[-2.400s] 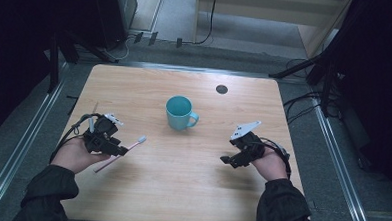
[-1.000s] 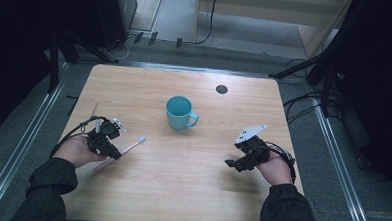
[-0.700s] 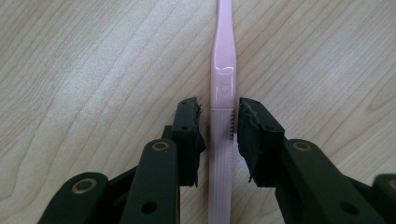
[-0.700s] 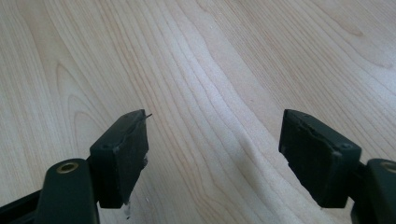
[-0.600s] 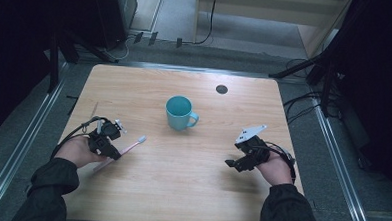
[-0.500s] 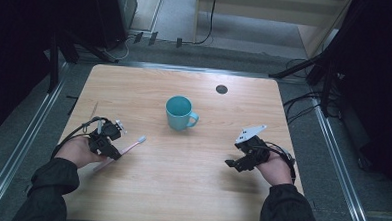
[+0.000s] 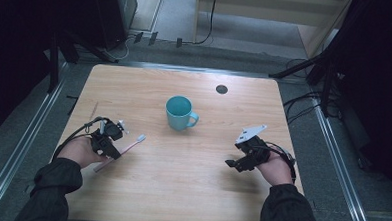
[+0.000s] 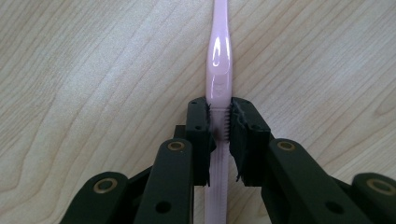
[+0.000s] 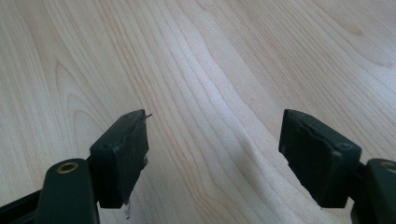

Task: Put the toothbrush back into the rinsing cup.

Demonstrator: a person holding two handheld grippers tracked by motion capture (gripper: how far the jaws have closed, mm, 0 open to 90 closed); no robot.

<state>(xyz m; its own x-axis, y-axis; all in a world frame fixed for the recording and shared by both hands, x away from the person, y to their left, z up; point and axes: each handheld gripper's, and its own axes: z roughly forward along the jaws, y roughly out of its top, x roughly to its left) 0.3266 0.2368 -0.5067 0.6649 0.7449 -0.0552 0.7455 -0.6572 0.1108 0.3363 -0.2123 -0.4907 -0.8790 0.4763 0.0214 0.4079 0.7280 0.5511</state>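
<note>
A: What does the left gripper (image 8: 219, 122) have hold of?

B: A pink toothbrush (image 8: 218, 65). The jaws have just been closing, and both pads now press on its handle, which runs straight up between them. It lies flat on the wooden table (image 7: 191, 180) at the person's left, bristle end (image 7: 141, 137) angled toward the middle of the board.

A: How is it likely to handle?

B: It looks light and stiff, a slim glossy plastic stick, so probably a bit slippery. The ribbed stretch of handle where the pads sit seems the sound place to grip; higher up the surface is smooth and shiny and could twist or slide out.

A: And the right gripper (image 9: 215, 154)?

B: Jaws wide apart with nothing but bare wood between them, resting low at the table's right side.

A: Anything in the way?

B: A teal mug (image 7: 180, 113) stands upright near the middle, well apart from the brush, handle turned toward the right. A small dark round hole (image 7: 221, 89) sits behind it. The path between brush and mug looks open.
</note>
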